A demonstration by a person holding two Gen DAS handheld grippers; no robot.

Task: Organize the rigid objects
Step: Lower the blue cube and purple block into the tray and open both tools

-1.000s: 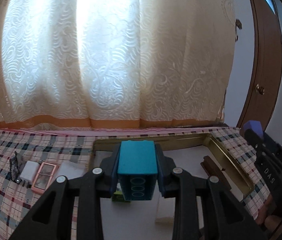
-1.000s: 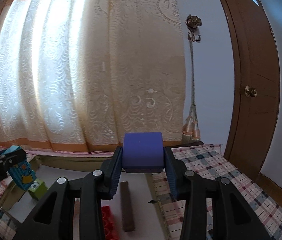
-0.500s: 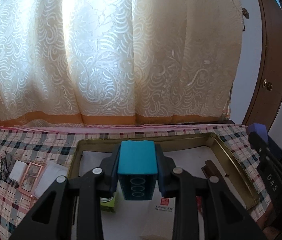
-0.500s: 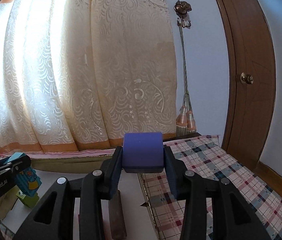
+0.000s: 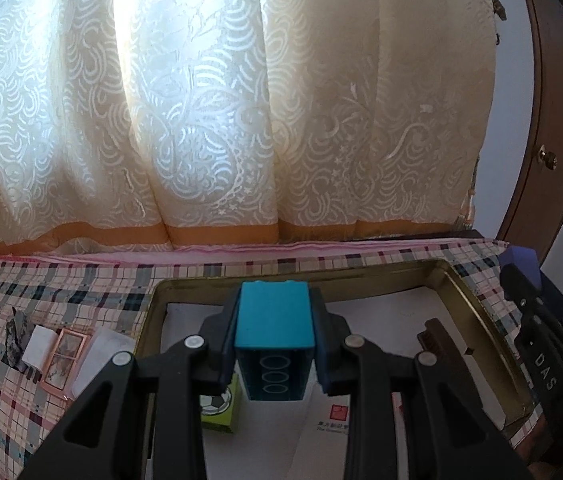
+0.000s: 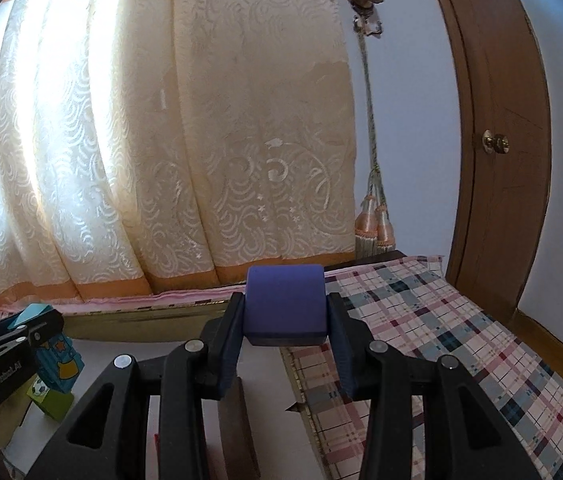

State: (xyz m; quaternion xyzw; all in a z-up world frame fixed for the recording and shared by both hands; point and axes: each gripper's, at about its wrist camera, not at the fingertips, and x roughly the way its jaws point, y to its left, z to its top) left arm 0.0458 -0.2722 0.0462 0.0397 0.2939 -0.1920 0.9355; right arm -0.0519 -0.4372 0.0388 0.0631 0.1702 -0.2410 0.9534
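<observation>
My left gripper (image 5: 273, 320) is shut on a teal block (image 5: 273, 314) with white ovals on its front, held over the gold metal tray (image 5: 477, 292). Just below it in the tray stands a green cube with a football print (image 5: 221, 406). My right gripper (image 6: 284, 320) is shut on a purple block (image 6: 284, 304), above the tray's right rim (image 6: 301, 384). In the right wrist view the left gripper (image 6: 21, 336) shows at the left with its teal block (image 6: 57, 360) above the green cube (image 6: 51, 398). The right gripper (image 5: 529, 280) shows at the left wrist view's right edge.
A dark brown bar (image 5: 437, 338) and a white card with a red stamp (image 5: 331, 420) lie in the tray. Left of the tray on the plaid cloth (image 5: 41, 292) lie a pink frame (image 5: 61, 358), white pieces and a grey stone (image 5: 15, 338). Curtain and a wooden door (image 6: 497, 160) stand behind.
Both views have shifted: the tray sits more centred under the left gripper, and the right gripper has drifted toward the tray's right rim. Both grips are unchanged.
</observation>
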